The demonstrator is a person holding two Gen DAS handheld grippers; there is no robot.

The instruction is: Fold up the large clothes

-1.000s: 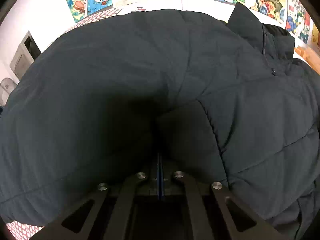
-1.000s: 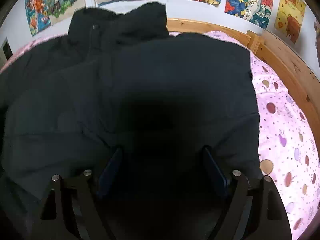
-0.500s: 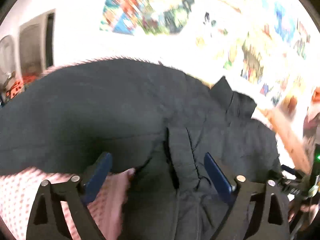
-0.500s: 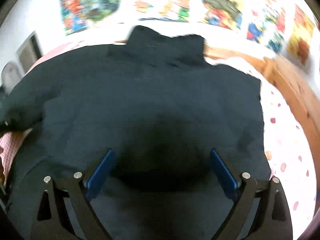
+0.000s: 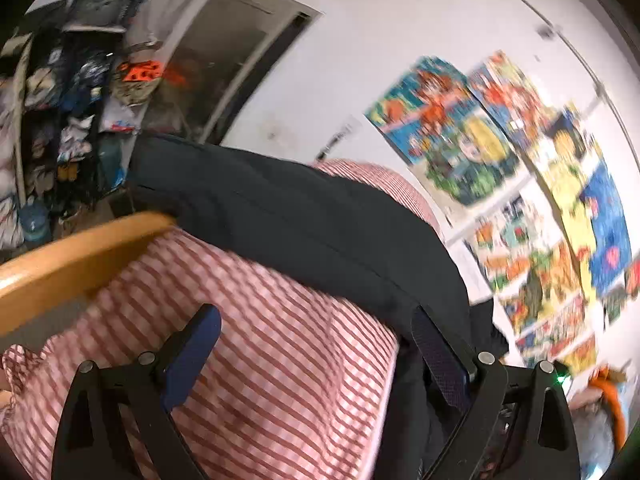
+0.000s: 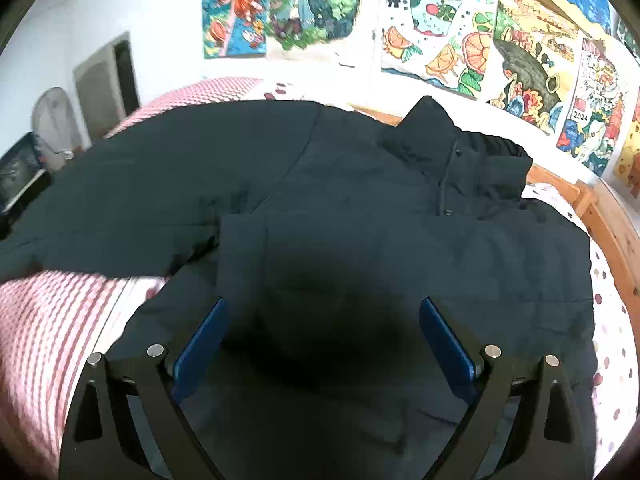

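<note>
A large dark padded jacket (image 6: 400, 232) lies spread on the bed, collar (image 6: 448, 148) at the far side and one sleeve folded across its front. My right gripper (image 6: 324, 332) hovers over the jacket's lower part, open, nothing between its blue pads. In the left wrist view a long dark sleeve (image 5: 288, 220) stretches out over pink-and-white checked bedding (image 5: 280, 360) to the bed's wooden edge. My left gripper (image 5: 316, 340) stands open above the checked bedding, empty; its right finger is close to the sleeve's edge, and contact cannot be told.
A wooden bed rail (image 5: 72, 256) runs along the left. Beyond it stand cluttered shelves (image 5: 64, 80) and a fan (image 6: 52, 124). Colourful posters (image 6: 440, 40) cover the wall behind the bed. A wooden frame (image 6: 612, 232) and pink dotted sheet (image 6: 612, 320) border the jacket's right side.
The left gripper, shut on jacket fabric before, opened, let go and swung out toward the bed's left edge, rolling as it went. The right gripper widened and pulled back and up from the jacket.
</note>
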